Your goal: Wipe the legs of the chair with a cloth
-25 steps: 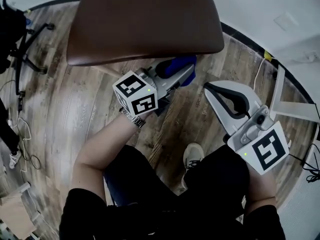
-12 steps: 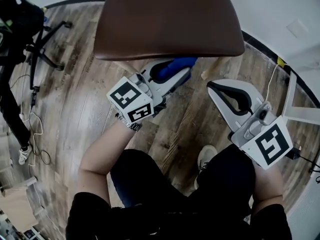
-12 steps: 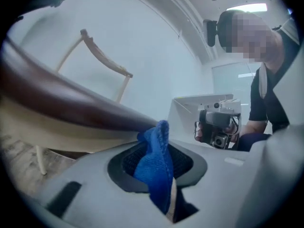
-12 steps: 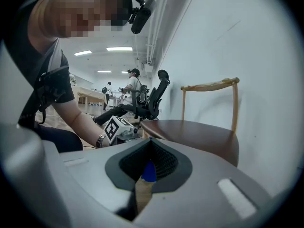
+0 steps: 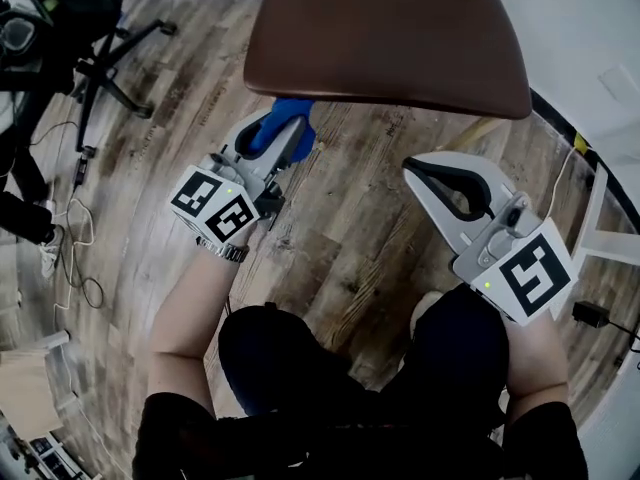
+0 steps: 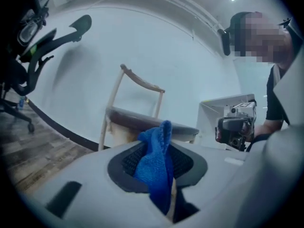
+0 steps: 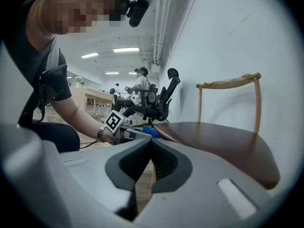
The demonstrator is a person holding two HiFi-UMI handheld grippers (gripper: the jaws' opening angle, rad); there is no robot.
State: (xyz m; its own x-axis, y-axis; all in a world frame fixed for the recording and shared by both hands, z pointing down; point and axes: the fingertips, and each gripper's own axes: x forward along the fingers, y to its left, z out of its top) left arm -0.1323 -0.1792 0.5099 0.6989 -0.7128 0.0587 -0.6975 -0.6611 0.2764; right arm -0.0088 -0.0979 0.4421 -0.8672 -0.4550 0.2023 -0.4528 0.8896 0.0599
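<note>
The chair's brown seat (image 5: 390, 33) fills the top of the head view, and one pale wooden leg (image 5: 482, 131) shows under its right edge. My left gripper (image 5: 283, 131) is shut on a blue cloth (image 5: 285, 116) just below the seat's front left edge. In the left gripper view the cloth (image 6: 156, 165) hangs between the jaws, with the chair (image 6: 142, 122) and its front leg (image 6: 102, 129) ahead. My right gripper (image 5: 418, 171) is shut and holds nothing, in front of the seat's right part. The seat (image 7: 223, 146) lies to the right in its own view.
A black office chair (image 5: 95, 38) stands at the upper left on the wood floor, with cables (image 5: 70, 258) beside it. A white stand (image 5: 600, 228) and a cable are at the right by the wall. The person's knees and a shoe (image 5: 425, 313) are below the grippers.
My left gripper has carried the blue cloth leftward, from under the seat's front middle to its front left edge. The right gripper has kept its place and stayed shut.
</note>
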